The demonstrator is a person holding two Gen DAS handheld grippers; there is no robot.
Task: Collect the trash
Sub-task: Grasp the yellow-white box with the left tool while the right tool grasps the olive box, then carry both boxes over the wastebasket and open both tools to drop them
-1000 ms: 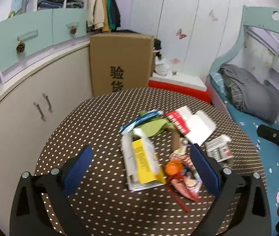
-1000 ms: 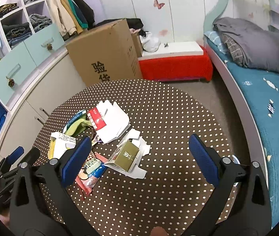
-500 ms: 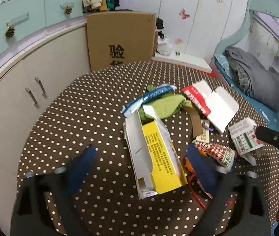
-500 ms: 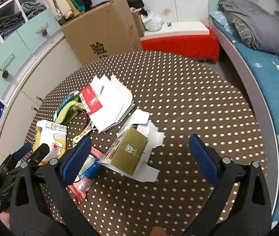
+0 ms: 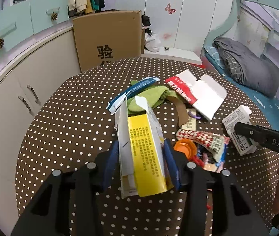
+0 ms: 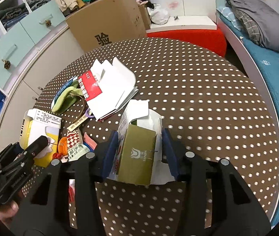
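Closing my left gripper [image 5: 141,158] around a torn yellow carton [image 5: 145,157], my right gripper [image 6: 139,153] around an olive cardboard box [image 6: 137,155], crumpled wrappers at nine o'clock

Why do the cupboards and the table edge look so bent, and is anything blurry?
Left wrist view: fisheye lens bows the cupboards, dark corners, yellow box sharp. Right wrist view: table rim bulges, olive box sharp, even indoor light, no glare.

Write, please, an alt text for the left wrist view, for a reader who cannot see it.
The left gripper is closing its blue jaws around a flattened yellow and white carton on a round table with a brown polka-dot cloth. More trash lies beyond: a green cloth, a red and white box and an orange cap. The right gripper enters from the right edge.
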